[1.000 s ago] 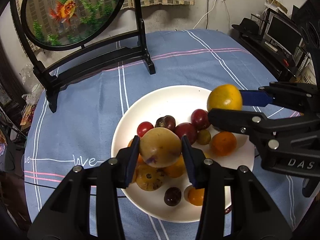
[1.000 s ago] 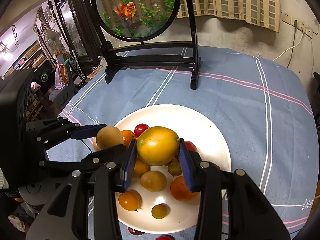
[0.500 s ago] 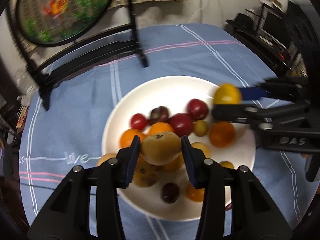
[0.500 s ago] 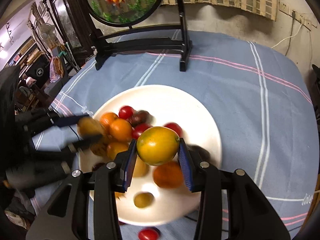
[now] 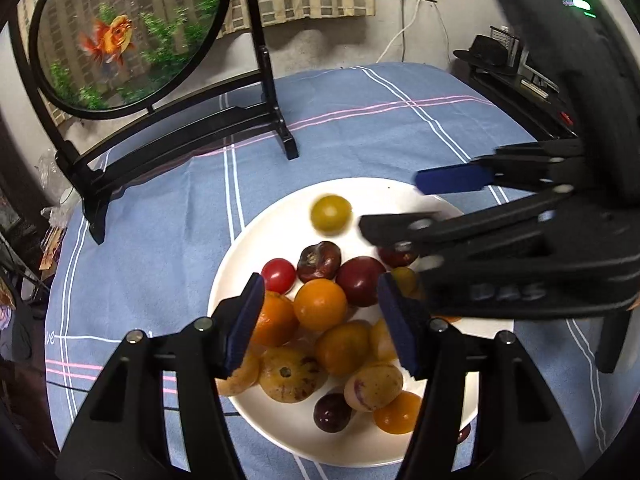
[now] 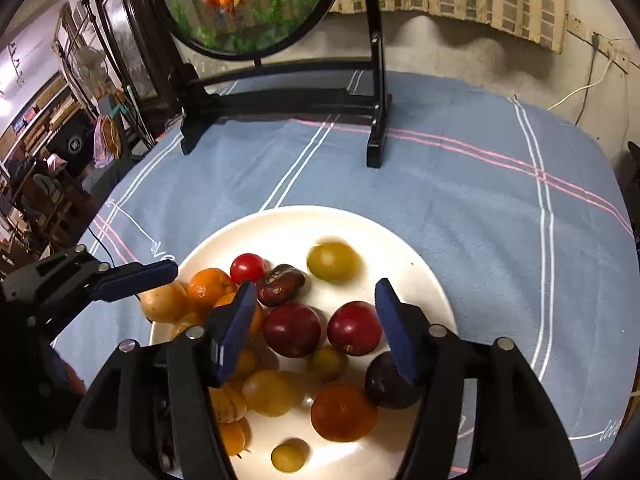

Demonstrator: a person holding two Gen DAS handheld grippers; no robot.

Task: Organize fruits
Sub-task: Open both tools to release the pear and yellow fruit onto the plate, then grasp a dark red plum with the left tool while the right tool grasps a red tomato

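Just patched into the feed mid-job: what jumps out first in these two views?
A white plate heaped with small orange, red and yellow fruit fills the near middle of the blue tablecloth. Both grippers hang over it, left gripper and right gripper, jaws just opened with nothing between them. Behind stands a round goldfish screen in a black stand.

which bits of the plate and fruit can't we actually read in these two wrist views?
- Left wrist view: the right gripper covers the right side of the white plate and most of a dark red fruit.
- Left wrist view: the yellow-green fruit is motion-blurred.
- Right wrist view: the left gripper hides the plate's left rim; the plate's near rim is hidden by the right gripper's body.
- Right wrist view: the right finger covers part of the dark plum.
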